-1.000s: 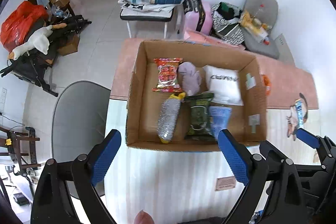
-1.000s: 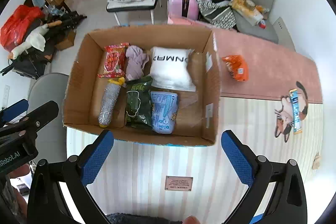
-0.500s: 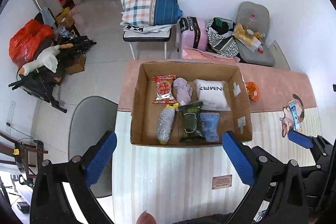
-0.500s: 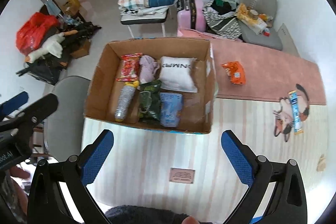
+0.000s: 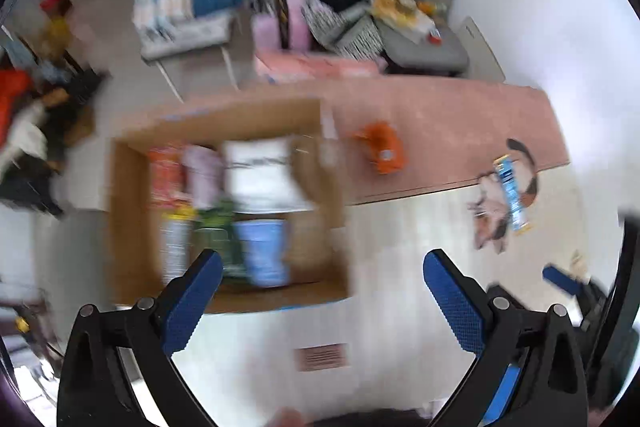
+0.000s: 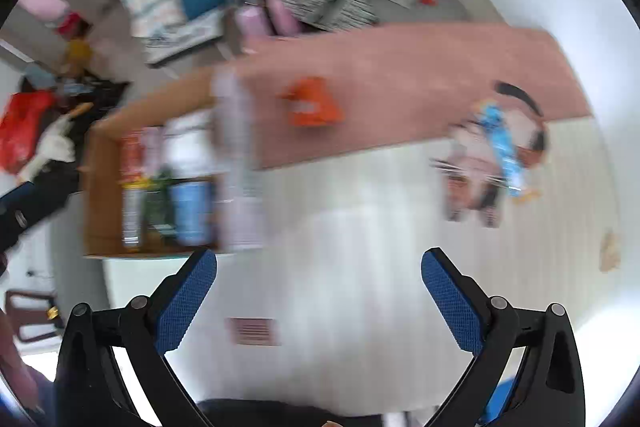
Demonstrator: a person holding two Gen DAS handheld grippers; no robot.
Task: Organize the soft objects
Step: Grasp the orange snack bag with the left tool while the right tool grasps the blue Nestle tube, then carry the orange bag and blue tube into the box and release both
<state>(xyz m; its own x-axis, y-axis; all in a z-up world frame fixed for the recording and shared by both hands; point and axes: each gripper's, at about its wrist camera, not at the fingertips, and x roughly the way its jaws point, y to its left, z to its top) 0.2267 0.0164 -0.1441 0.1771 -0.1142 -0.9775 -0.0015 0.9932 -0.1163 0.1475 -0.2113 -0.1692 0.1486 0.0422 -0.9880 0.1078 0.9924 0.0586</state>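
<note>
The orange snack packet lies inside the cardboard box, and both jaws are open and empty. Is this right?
Not quite. The orange snack packet lies outside the cardboard box, on the pink mat to its right, as the left wrist view shows. The rest holds: both jaws are open and empty.

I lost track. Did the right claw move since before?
Yes. The right claw swung right: the cardboard box now sits at the view's left.

A: Where do the wrist cameras look from?
B: Both look down from high above the table [image 5: 400,291], past their own jaws.
A: Shared ground?
B: The cardboard box [image 5: 128,227] [image 6: 100,195] and orange packet [image 5: 382,151] [image 6: 314,105].
</note>
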